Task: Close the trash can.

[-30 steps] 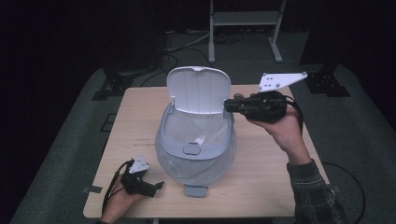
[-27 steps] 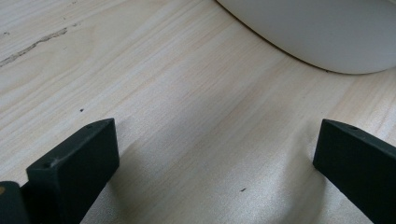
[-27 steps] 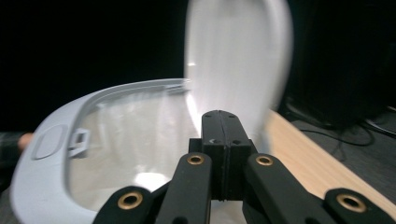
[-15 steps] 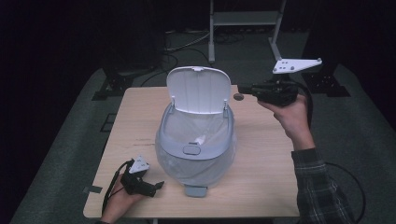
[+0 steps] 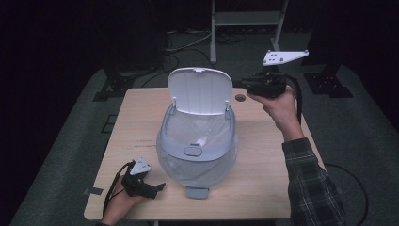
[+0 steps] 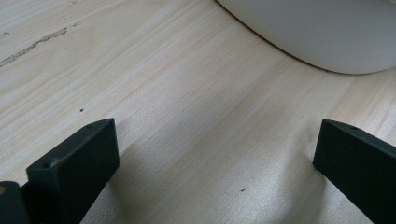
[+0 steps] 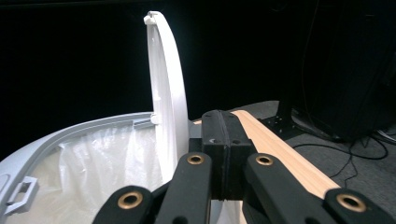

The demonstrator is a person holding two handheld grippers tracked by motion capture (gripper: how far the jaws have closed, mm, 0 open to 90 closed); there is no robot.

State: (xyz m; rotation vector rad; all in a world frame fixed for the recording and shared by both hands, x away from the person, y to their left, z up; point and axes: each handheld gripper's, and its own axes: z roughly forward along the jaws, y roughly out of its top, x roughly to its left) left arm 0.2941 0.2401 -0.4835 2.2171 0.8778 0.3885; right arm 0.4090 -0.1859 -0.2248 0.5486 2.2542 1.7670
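A pale grey bin (image 5: 197, 150) with a clear bag liner (image 5: 200, 132) stands mid-table, its white lid (image 5: 200, 90) raised upright. My right gripper (image 5: 236, 84) hovers just off the lid's right edge and points left at it, jaws shut with nothing between them. In the right gripper view the shut right gripper (image 7: 226, 140) sits beside the standing lid (image 7: 166, 93), above the bin rim (image 7: 70, 133). My left gripper (image 5: 159, 187) rests on the table by the bin's front left, and in its own view my left gripper (image 6: 217, 135) is open over bare wood near the bin's base (image 6: 317, 32).
The wooden table (image 5: 263, 179) has a small round hole (image 5: 240, 97) under the right gripper. A foot pedal (image 5: 197, 192) juts from the bin's front. A metal stand (image 5: 244, 19) and dark equipment stand on the floor behind the table.
My right gripper has drawn back to the right and slightly up, away from the lid's edge. The lid stays upright. The left gripper has not moved.
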